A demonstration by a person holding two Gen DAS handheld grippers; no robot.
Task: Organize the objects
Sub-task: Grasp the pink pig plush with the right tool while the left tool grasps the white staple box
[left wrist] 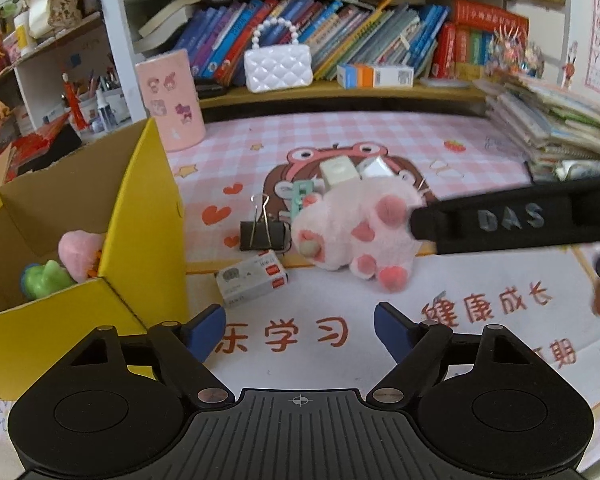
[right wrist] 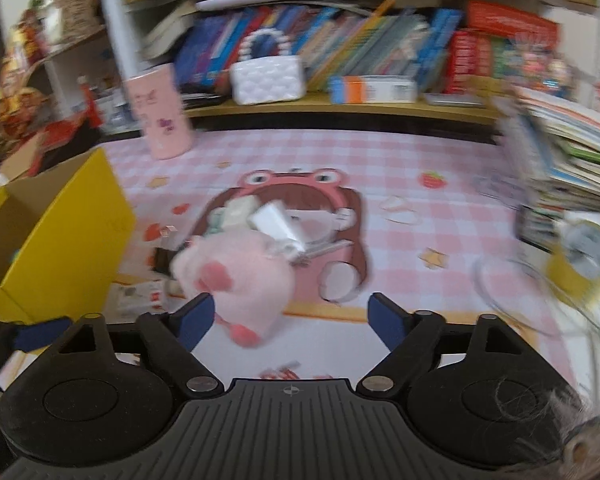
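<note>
Step in hand: sorting loose items from the desk mat (left wrist: 380, 132) into the yellow box (left wrist: 148, 216); judged to be the approach to the next pick, nothing lifted yet.
Box contents: a pink soft item and a green toy (left wrist: 46, 280) lie inside, at the left of the scene.
Items left out: pink plush toy (left wrist: 356, 232) in the middle of the mat; black binder clip (left wrist: 265, 234) touching its left side; small staple box (left wrist: 252, 282) just nearer; pale small items at its far side, too blurred to name.
Left gripper (left wrist: 300, 330): released, jaws wide apart, empty, hovering near the box corner.
Right gripper (right wrist: 290, 322): released, empty; the plush toy sits just beyond its left finger, not between the pads. View blurred.
Next move calls for: centring one gripper over the plush toy, clenching on its soft body, then carrying it left over the box wall.
Caution: neighbouring clip may drag along.
</note>
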